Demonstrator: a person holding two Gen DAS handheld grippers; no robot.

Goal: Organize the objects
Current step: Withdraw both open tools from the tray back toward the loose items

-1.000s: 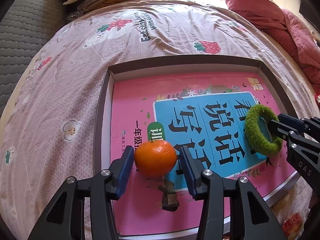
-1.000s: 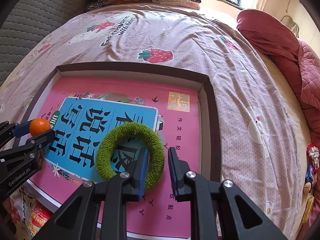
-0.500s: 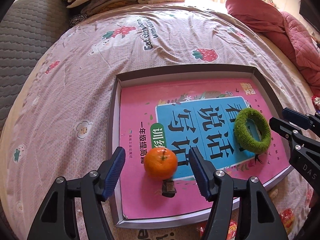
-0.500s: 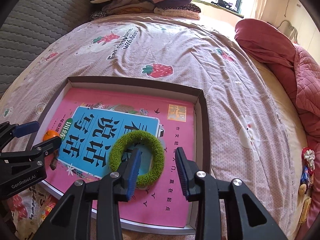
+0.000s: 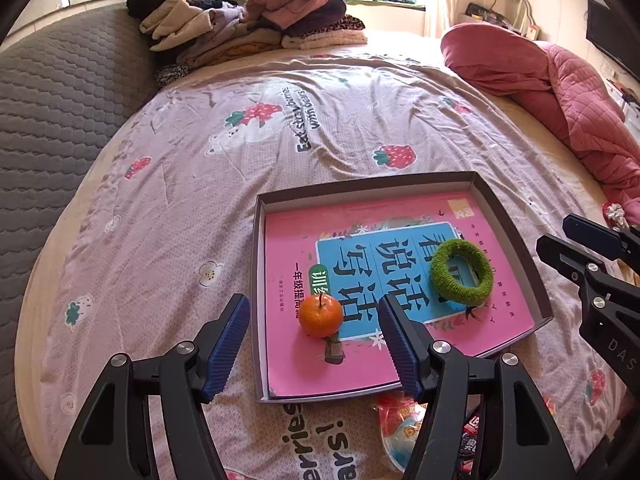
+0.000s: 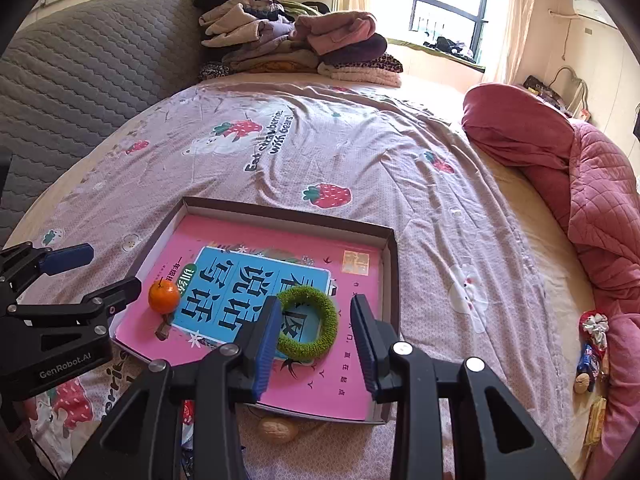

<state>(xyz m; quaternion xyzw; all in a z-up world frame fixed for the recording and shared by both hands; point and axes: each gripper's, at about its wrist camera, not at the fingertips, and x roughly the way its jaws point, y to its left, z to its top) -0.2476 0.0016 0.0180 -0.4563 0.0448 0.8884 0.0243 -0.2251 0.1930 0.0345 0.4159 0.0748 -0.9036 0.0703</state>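
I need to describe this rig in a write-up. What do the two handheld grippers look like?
Both match: the left gripper and right gripper have matte black angular frames with triangular cut-outs and silver round screw heads. Their fingers carry ribbed blue pads. White lettering reads "GenRobot.AI" on the left one's side and "DAS" on the right one's. No cables or sleeves show.

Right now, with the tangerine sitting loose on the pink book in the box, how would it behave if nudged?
The tangerine looks round, so it would probably roll across the smooth pink book. The box wall would likely stop it. Its skin seems firm enough for a gentle pinch.
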